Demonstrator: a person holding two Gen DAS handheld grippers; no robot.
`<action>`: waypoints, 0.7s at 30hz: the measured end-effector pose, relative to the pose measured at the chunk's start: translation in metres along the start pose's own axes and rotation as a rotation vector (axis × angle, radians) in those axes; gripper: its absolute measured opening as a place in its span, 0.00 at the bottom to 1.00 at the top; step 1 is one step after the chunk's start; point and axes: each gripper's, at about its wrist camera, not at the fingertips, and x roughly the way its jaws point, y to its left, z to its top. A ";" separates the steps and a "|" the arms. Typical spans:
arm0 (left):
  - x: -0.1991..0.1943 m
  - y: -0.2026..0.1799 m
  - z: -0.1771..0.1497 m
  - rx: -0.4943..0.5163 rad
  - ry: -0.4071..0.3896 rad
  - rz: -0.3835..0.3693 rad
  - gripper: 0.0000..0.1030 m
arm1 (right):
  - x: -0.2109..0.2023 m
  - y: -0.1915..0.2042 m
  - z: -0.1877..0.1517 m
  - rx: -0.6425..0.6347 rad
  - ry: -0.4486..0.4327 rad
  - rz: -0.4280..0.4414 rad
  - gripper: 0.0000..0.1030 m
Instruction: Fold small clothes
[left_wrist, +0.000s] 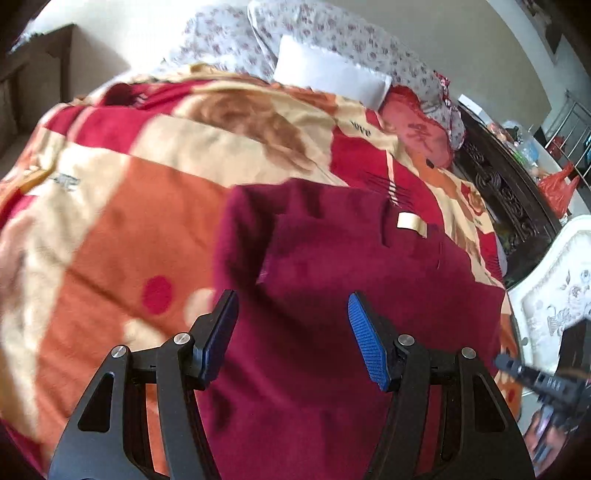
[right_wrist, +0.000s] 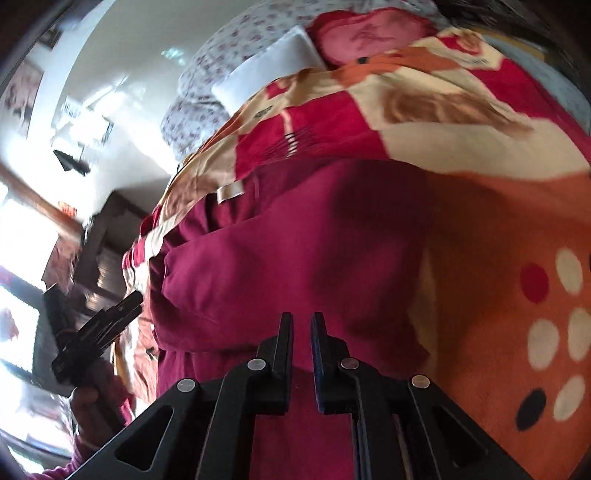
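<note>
A dark maroon garment with a pale label lies partly folded on a patterned blanket. My left gripper hangs just above its near part, jaws wide open and empty. In the right wrist view the same garment lies bunched with a fold across its middle, and its label shows at the far edge. My right gripper is close over the garment's near edge, its jaws nearly closed with a narrow gap. I cannot tell whether cloth is pinched between them.
White and floral pillows and a pink pillow lie at the bed's far end. A dark carved headboard and a white padded chair stand at the right. The blanket spreads to the right of the garment.
</note>
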 end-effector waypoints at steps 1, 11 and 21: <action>0.009 -0.002 0.002 -0.007 0.014 -0.001 0.60 | -0.001 -0.005 -0.002 0.012 -0.001 0.004 0.08; 0.050 0.000 0.003 -0.080 0.030 0.041 0.60 | -0.007 -0.026 -0.006 0.043 -0.026 0.043 0.11; 0.025 -0.015 0.013 -0.031 -0.048 -0.015 0.11 | -0.016 -0.042 0.009 0.074 -0.148 -0.076 0.53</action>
